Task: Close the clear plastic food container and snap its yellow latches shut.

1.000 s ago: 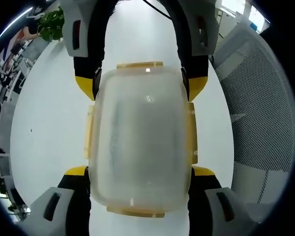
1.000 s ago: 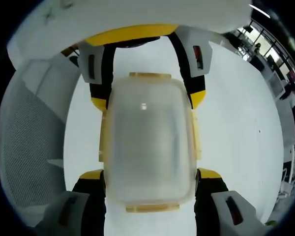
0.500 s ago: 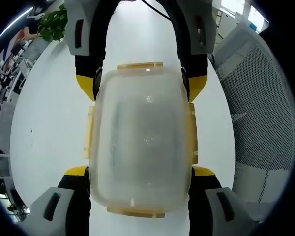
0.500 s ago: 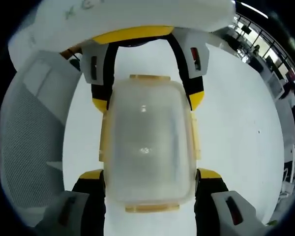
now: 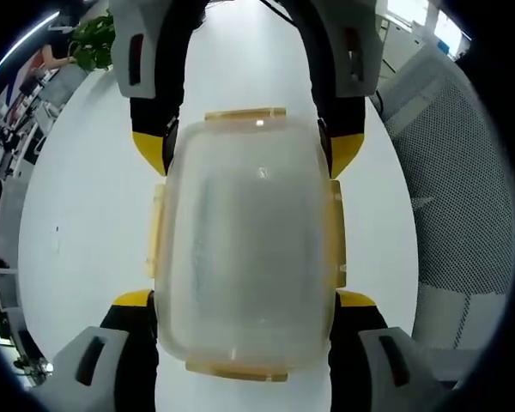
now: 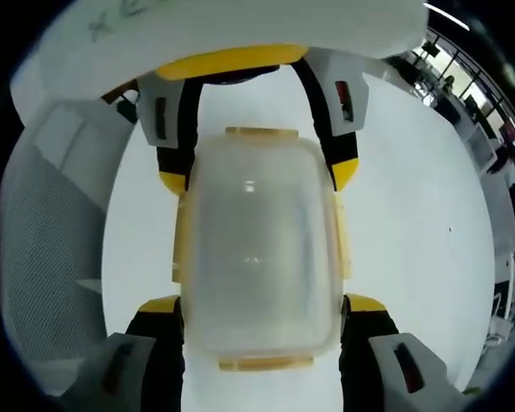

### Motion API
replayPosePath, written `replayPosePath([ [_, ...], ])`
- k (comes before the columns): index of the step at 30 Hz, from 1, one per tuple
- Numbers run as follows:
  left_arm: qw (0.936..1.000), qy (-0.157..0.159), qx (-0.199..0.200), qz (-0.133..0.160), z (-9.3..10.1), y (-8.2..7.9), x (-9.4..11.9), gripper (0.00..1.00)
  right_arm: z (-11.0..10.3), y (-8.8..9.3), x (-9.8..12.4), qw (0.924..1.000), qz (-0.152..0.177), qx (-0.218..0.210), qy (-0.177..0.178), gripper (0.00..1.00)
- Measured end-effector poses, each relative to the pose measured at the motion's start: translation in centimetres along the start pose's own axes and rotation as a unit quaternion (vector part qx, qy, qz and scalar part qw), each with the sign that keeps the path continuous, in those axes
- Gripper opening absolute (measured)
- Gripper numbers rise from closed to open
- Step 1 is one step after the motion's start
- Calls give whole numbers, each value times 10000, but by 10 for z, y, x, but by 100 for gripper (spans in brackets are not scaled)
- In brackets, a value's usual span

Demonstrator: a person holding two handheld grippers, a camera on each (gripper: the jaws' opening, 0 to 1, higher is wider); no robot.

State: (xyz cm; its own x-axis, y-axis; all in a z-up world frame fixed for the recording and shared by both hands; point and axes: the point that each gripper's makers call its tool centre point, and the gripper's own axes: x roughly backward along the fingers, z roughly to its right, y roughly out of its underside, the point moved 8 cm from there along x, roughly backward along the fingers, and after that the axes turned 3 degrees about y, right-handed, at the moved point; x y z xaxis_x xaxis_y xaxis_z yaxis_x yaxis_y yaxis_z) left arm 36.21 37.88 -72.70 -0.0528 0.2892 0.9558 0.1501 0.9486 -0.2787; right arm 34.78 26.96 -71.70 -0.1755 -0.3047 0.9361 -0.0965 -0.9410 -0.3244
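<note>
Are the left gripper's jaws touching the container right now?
Touching. In the left gripper view the left gripper has its yellow-tipped jaws pressed against both long sides of the clear container, no gap showing.

Container [image 5: 245,249] on the table [image 5: 86,215], between left tongs [image 5: 245,343] and right tongs [image 6: 262,343].

Cloudy clear food container [image 5: 245,249] with pale yellow latches [image 5: 245,114], on a plain white table [image 5: 86,223].

Both grippers have grey shells, black inner arms and bright yellow fingertips [image 5: 146,148]; small red marks sit on the grey shells. In the left gripper view, a grey mesh chair [image 5: 455,189] with a fine dotted weave stands at the right, and a green leafy plant [image 5: 93,47] shows at the far left.
</note>
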Motion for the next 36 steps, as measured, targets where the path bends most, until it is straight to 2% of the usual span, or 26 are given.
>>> replayPosePath([
  [20, 10000, -43, -25, -17, -26, 2, -5, 84, 25, -1, -4, 9999, -76, -61, 23, 74],
  [23, 9999, -110, -59, -19, -30, 3, -7, 85, 31, -1, -5, 9999, -53, -99, 30, 74],
  [24, 9996, -276, 25, -3, -32, 3, -9, 85, 32, -2, -6, 9998, -7, -176, 41, 74],
  [25, 9984, -414, -295, -234, -35, 5, -11, 86, 34, -3, -6, 9997, 40, -239, 66, 74],
  [26, 9980, -428, -345, -322, -34, 4, -14, 86, 34, -3, -7, 9997, 42, -245, 53, 74],
  [27, 9989, -292, -224, -295, -33, 2, -12, 86, 35, -1, -6, 9999, -26, -158, 56, 74],
  [36, 9992, -257, -202, -226, -44, 4, -10, 86, 44, -3, -8, 9999, 12, -155, 48, 74],
])
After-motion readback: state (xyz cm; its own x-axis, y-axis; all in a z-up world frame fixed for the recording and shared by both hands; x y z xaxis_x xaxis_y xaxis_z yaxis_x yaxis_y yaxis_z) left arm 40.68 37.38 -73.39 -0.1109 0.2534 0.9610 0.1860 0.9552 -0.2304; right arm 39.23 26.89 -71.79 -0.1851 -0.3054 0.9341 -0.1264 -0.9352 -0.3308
